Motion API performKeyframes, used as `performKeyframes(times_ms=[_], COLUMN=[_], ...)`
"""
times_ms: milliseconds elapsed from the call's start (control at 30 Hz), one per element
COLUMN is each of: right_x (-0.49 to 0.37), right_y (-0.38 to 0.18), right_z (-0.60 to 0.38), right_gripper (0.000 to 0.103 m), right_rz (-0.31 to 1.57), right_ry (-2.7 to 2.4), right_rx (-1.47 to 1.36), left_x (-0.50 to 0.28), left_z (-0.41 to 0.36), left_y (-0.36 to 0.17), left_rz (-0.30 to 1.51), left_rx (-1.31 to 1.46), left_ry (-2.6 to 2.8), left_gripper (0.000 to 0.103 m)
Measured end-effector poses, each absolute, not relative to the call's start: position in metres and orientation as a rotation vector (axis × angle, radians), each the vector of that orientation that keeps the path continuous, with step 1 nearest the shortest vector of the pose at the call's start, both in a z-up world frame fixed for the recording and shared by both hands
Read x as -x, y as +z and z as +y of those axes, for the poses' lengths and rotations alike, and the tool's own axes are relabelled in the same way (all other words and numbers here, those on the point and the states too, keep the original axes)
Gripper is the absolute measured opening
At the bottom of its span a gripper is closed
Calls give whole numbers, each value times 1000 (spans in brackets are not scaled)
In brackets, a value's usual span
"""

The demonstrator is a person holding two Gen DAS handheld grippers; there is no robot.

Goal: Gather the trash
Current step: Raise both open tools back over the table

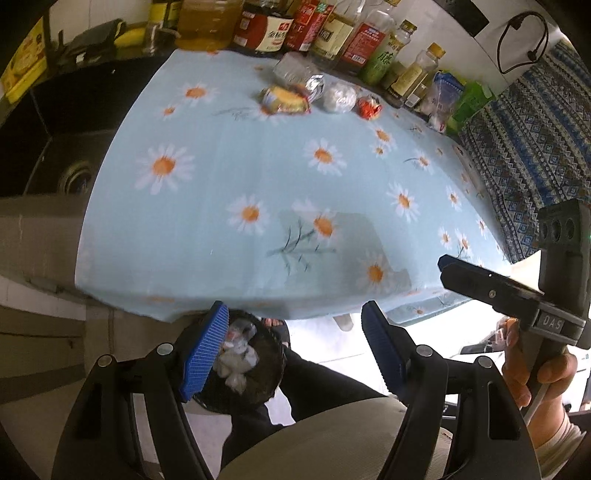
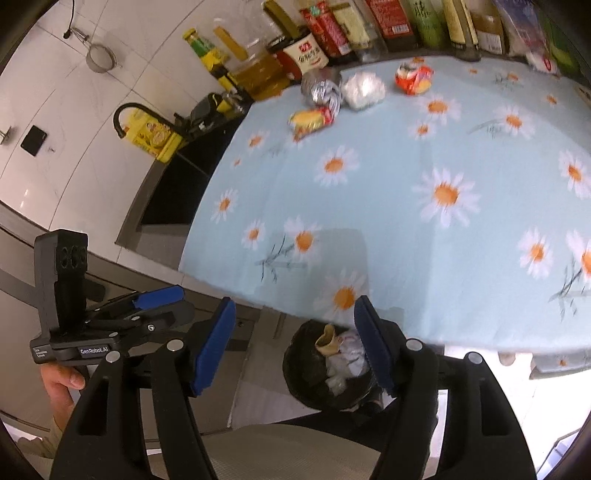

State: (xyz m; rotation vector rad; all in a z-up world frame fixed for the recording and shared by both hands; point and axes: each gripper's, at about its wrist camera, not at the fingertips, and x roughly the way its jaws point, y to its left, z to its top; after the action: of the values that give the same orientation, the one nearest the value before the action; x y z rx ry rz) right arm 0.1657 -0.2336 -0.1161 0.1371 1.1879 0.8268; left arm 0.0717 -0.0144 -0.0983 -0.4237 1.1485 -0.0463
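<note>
A wide stretch of the pale blue daisy-print tablecloth (image 1: 229,236) is lying bare between its near edge and the trash at the far side. There a yellow-and-red crinkled snack wrapper (image 1: 285,99), a crumpled silver foil packet (image 1: 314,85), a white wadded plastic bag (image 1: 338,96) and a small red crushed wrapper (image 1: 369,107) are sitting close together, just before a row of sauce bottles (image 1: 332,33).

Below the near edge, a round black mesh bin (image 2: 325,373) is holding white crumpled scraps; the cloth's overhang and the blue pads are hiding part of it.

The left gripper (image 1: 295,354) and right gripper (image 2: 295,347) are both hanging spread apart, grasping nothing.
</note>
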Motion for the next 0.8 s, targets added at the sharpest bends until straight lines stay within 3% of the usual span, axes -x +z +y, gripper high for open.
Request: performKeyframes(times_ms=[667, 800], right_x=[-329, -359], right_y=[-95, -97], right_z=[-234, -231], right_gripper=[70, 83], right_rz=[1105, 1082], right_ry=[846, 849], right_rx=[42, 67], left_x=[-168, -185], left_z=[-22, -23], left_y=[-75, -76], left_rz=[1131, 1132], left_rx=[410, 411], left_ry=[89, 128], left_gripper=[72, 72])
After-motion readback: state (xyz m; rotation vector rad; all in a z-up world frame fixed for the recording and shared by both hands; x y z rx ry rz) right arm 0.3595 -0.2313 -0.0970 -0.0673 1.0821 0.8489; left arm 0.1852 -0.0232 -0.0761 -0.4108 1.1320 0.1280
